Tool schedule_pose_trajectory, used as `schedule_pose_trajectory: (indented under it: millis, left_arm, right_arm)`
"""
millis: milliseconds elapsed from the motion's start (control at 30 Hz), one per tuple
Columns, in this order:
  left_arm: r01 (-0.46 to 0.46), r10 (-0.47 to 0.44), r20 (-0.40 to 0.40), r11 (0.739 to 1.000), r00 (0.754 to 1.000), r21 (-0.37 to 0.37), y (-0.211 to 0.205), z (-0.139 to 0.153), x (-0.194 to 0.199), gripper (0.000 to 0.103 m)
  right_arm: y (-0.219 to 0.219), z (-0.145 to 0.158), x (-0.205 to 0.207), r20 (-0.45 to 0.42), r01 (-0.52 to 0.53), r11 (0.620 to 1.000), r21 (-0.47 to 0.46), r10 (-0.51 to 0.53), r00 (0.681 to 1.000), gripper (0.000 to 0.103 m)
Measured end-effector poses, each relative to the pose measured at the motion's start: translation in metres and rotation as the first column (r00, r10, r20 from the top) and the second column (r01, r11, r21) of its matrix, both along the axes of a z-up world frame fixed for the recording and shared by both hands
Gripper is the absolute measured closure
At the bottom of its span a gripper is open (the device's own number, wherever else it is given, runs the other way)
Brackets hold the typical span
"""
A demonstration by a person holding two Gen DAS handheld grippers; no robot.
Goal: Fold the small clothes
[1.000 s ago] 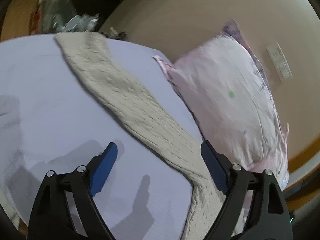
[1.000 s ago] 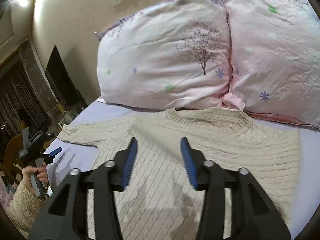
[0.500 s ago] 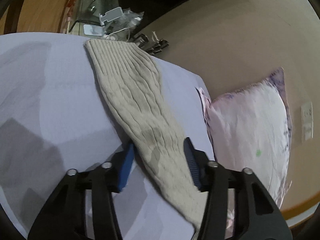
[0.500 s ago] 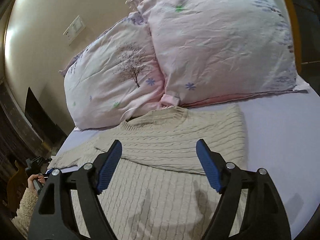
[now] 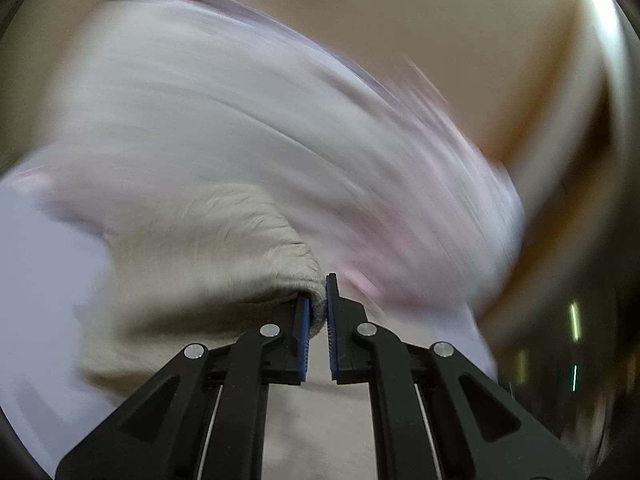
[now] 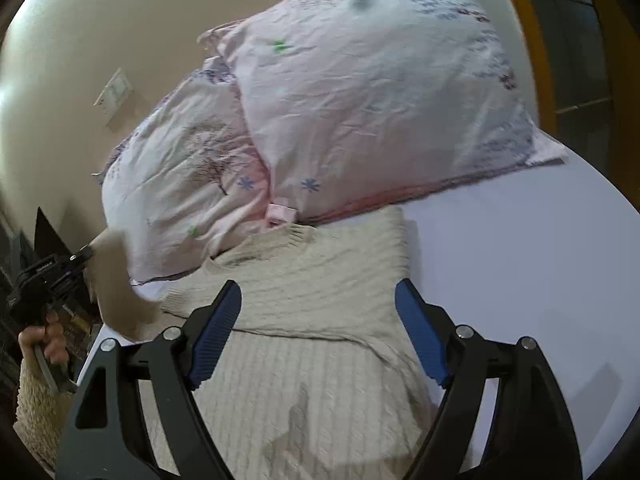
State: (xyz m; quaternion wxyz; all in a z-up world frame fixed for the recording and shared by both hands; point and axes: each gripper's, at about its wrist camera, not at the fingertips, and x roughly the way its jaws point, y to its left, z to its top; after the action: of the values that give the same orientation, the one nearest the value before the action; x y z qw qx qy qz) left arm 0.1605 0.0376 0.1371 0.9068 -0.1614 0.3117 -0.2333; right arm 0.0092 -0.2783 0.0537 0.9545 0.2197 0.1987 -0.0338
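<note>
Now L gripper (image 5: 316, 312) clamped on sleeve (image 5: 208, 256), lifted off sweater (image 6: 304, 320) lying flat just ahead of R gripper (image 6: 320, 336), jaws apart w/ nothing held; sleeve's length runs left of claw, L nearer.

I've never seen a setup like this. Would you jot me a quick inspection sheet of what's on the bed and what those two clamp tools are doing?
Surface: pale lavender bed sheet, smooth.
Job's things: cream cable-knit sweater lying flat, right side folded inward; its left sleeve lifted off the bed.
Clutter: two pink floral pillows at the head, touching the collar.
Grippers: left gripper jaws shut on the sleeve, view motion-blurred; right gripper jaws wide open above the sweater.
Cables: nothing seen.
Surroundings: beige wall with a white switch plate.
</note>
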Motion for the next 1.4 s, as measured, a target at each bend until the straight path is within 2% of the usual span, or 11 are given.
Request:
schedule_pose_trajectory:
  millis: [100, 167, 367, 533, 767, 867, 1000, 1133, 1167, 1267, 1400]
  left_arm:
    - [0.259, -0.247, -0.107, 0.959, 0.963, 0.112, -0.093, -0.036, -0.009, 0.096]
    - [0.311, -0.293, -0.123, 0.935, 0.948, 0.172, -0.108, -0.052, -0.026, 0.096]
    - [0.201, -0.181, -0.149, 0.97, 0.972, 0.134, -0.004, -0.059, -0.085, 0.087]
    - [0.054, -0.045, -0.201, 0.998, 0.979, 0.039, 0.106, -0.072, -0.147, 0.051]
    - [0.013, -0.057, -0.39, 0.993, 0.919, -0.115, 0.163, -0.128, -0.227, 0.051]
    - [0.035, -0.094, -0.436, 0.989, 0.895, -0.141, 0.156, -0.147, -0.237, 0.051]
    - [0.06, -0.144, -0.465, 0.98, 0.874, -0.191, 0.137, -0.164, -0.233, 0.051]
    - [0.021, -0.167, -0.483, 0.956, 0.859, -0.294, 0.13, -0.18, -0.227, 0.053]
    - [0.01, -0.17, -0.484, 0.949, 0.859, -0.315, 0.131, -0.18, -0.228, 0.061]
    - [-0.033, -0.174, -0.488, 0.922, 0.856, -0.386, 0.132, -0.18, -0.226, 0.093]
    - [-0.039, -0.18, -0.463, 0.904, 0.868, -0.425, 0.131, -0.165, -0.226, 0.096]
  right_arm:
    - [-0.004, -0.005, -0.01, -0.027, 0.016, 1.0, 0.004, -0.016, 1.0, 0.024]
    - [-0.007, -0.007, -0.025, -0.032, 0.014, 1.0, 0.001, -0.014, 0.999, 0.024]
    - [-0.013, -0.026, -0.068, -0.095, -0.063, 0.997, 0.047, 0.067, 0.993, 0.019]
    - [-0.004, -0.044, -0.115, -0.125, -0.193, 0.97, 0.149, 0.213, 0.969, 0.019]
    - [0.002, -0.083, -0.177, -0.297, -0.215, 0.937, 0.276, 0.296, 0.908, 0.019]
    - [-0.005, -0.114, -0.181, -0.312, -0.176, 0.885, 0.432, 0.329, 0.891, 0.021]
    - [-0.003, -0.15, -0.167, -0.261, -0.186, 0.788, 0.587, 0.402, 0.878, 0.041]
    - [-0.001, -0.17, -0.158, -0.155, -0.23, 0.682, 0.694, 0.454, 0.878, 0.078]
    - [0.0, -0.172, -0.159, -0.142, -0.241, 0.674, 0.698, 0.461, 0.876, 0.091]
    - [0.006, -0.164, -0.16, -0.112, -0.283, 0.681, 0.676, 0.474, 0.873, 0.095]
    - [0.008, -0.124, -0.161, -0.056, -0.363, 0.716, 0.596, 0.488, 0.871, 0.096]
